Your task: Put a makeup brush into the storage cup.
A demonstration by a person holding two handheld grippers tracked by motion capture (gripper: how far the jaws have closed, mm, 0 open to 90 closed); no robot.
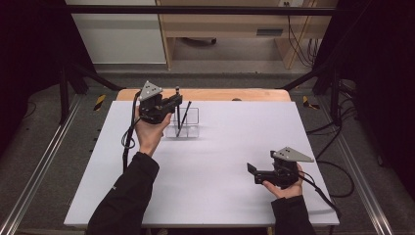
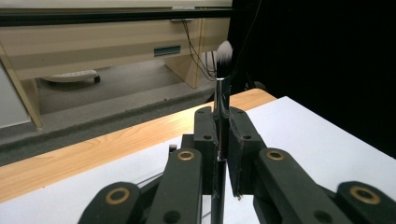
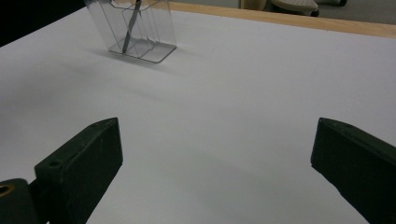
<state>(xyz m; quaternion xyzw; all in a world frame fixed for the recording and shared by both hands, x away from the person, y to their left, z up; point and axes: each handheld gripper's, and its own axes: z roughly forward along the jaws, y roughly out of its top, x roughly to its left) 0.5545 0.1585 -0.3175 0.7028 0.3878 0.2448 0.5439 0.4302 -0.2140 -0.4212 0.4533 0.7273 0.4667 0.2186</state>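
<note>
My left gripper [image 1: 177,102] is shut on the dark handle of a makeup brush [image 2: 221,116], held upright with its white-tipped bristles on top. In the high view it hovers at the left side of a clear plastic organizer [image 1: 192,128] at the back of the white table top, and the brush [image 1: 177,93] reaches down toward it. A second dark brush [image 1: 185,117] leans inside the organizer. My right gripper [image 1: 251,170] rests low at the front right, open with nothing between its jaws. In the right gripper view [image 3: 217,128] the organizer [image 3: 154,28] and the leaning brush [image 3: 132,23] lie far ahead.
A white sheet [image 1: 220,147] covers the table, with a wooden strip [image 1: 220,94] along the far edge. Black frame rails stand at both sides. A wooden desk [image 2: 107,51] and cables sit beyond the table on the floor.
</note>
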